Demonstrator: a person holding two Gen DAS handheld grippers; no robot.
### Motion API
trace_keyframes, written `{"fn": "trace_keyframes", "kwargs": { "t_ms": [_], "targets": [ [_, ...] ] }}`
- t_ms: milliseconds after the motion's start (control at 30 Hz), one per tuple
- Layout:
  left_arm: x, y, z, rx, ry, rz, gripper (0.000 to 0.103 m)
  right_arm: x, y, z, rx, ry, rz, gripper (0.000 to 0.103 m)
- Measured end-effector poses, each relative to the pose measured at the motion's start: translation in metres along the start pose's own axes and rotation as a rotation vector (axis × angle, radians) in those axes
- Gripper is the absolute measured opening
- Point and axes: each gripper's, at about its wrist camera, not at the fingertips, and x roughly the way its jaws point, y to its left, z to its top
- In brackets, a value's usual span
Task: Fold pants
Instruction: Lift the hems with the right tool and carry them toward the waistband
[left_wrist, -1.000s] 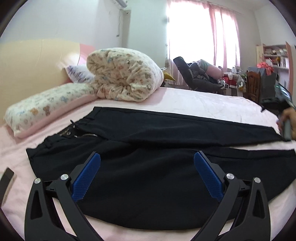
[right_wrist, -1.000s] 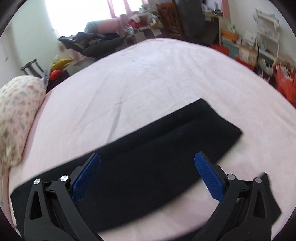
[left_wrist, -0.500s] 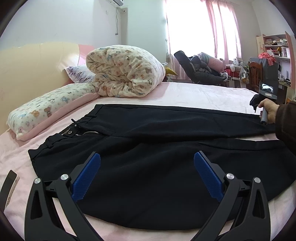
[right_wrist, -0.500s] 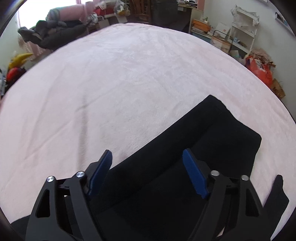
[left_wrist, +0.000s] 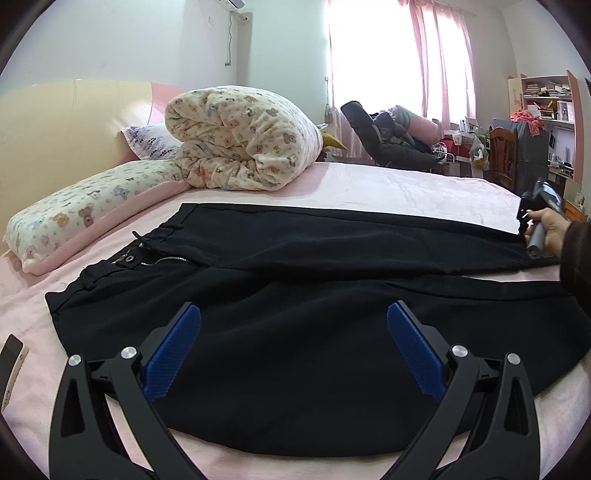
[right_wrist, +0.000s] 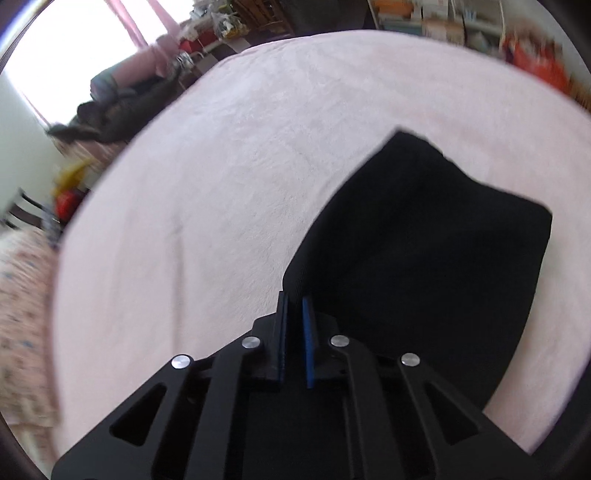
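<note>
Light: daylight floods in through the window (left_wrist: 373, 66), blown white.
Blur: right wrist view smeared, worst near the window.
Edges: fisheye bending, dark corners.

Your left wrist camera sits low over the bed (left_wrist: 388, 184), looking across the pants (left_wrist: 295, 332) toward the window (left_wrist: 373, 55). Your right one looks steeply down, close over a leg end (right_wrist: 424, 240). Both share pants and bed.

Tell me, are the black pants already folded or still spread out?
Spread out: the black pants lie flat, both legs side by side on the pink bed.
</note>
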Motion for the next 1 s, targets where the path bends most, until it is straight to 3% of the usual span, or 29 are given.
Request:
{"fn": "trace_keyframes", "kwargs": {
  "t_ms": [133,333,467,600,700,833,967,1000],
  "targets": [
    [0.001,0.005,0.001,-0.022,0.004,-0.03,0.101,-0.031,-0.029,-0.009,0.046,-0.014,0.176,0.005],
    [-0.001,0.025,0.001,-0.138,-0.015,-0.121,0.101,-0.097,-0.073,-0.057,-0.036,-0.095,0.366,0.004],
    [-0.012,0.035,0.014,-0.198,-0.053,-0.123,0.101,-0.133,-0.103,-0.097,-0.075,-0.134,0.435,0.003],
    [-0.016,0.046,0.055,-0.189,-0.125,-0.115,0.101,-0.163,-0.13,-0.136,-0.091,-0.167,0.469,0.003],
    [0.017,0.05,0.101,-0.109,-0.019,-0.162,0.101,-0.178,-0.135,-0.146,-0.122,-0.244,0.488,0.003],
    [0.084,0.055,0.149,-0.116,0.128,-0.199,0.101,-0.186,-0.141,-0.146,-0.15,-0.327,0.488,0.003],
    [0.177,0.056,0.182,-0.244,0.318,-0.25,0.1,-0.176,-0.157,-0.148,-0.098,-0.303,0.49,0.003],
    [0.203,0.058,0.186,-0.306,0.364,-0.266,0.092,-0.175,-0.16,-0.145,-0.075,-0.307,0.485,0.001]
  ]
}}
